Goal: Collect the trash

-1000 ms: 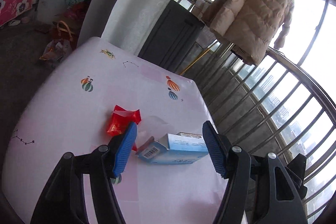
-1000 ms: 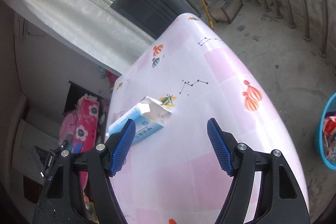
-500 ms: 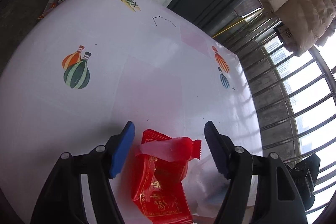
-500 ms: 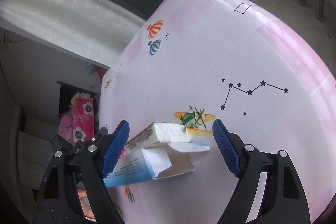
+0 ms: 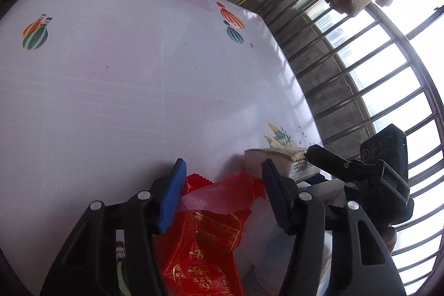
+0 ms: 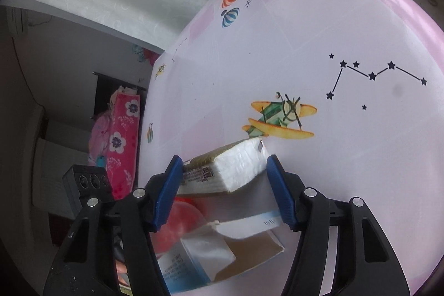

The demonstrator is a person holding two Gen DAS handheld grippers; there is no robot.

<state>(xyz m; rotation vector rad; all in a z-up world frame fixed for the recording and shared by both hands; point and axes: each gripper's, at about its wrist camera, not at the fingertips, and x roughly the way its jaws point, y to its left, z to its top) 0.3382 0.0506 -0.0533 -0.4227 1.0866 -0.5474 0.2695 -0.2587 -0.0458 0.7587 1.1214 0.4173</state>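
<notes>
1. As both hands drop closer than a second ago, left tongs [image 5: 222, 193] close around the red wrapper [image 5: 205, 235] on the bench [image 5: 111, 101], pads not visibly pressing.
2. Right tongs [image 6: 224, 185] close astride the white packet [image 6: 230, 168]; contact unclear, blue carton [image 6: 194, 260] partly hidden.

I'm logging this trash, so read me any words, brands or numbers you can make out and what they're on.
Red wrapper: gold Chinese characters, too distorted to read.
White packet: dark print on its side, too small.
Blue and white box: blurred text.
Nothing can be quoted.
</notes>
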